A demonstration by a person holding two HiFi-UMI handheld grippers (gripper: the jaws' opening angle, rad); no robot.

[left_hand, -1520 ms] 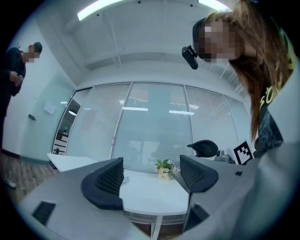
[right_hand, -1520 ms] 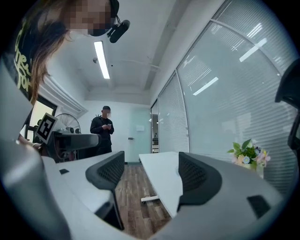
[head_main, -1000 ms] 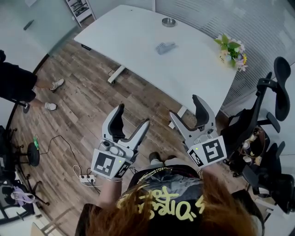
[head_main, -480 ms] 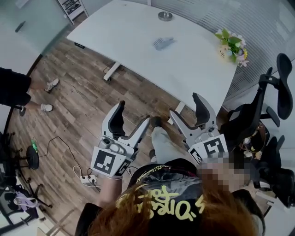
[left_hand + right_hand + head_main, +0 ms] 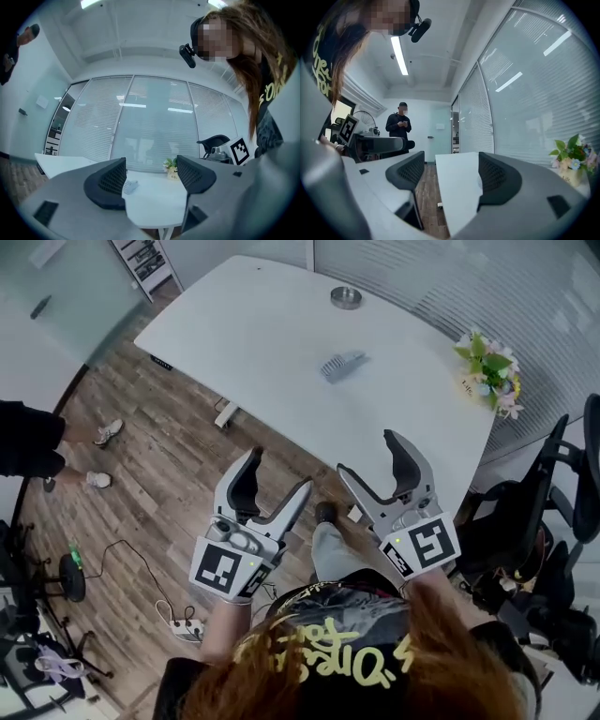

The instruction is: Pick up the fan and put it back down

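Closer now to the white tabletop (image 5: pixel 253 324), the left hand-held gripper (image 5: pixel 278 471) and right hand-held gripper (image 5: pixel 367 454) are spread, empty; the small grey fan (image 5: pixel 341 364) lies mid-tabletop, well ahead, probably light, rigid plastic, best pinched across its narrow sides.

The left gripper (image 5: pixel 278 471) and right gripper (image 5: pixel 367 453) are light grey, their jaws lined with black meshed pads (image 5: pixel 236 491). Behind the jaws sit white marker cubes (image 5: pixel 225 570). The top (image 5: pixel 328 634) is black with yellow lettering.
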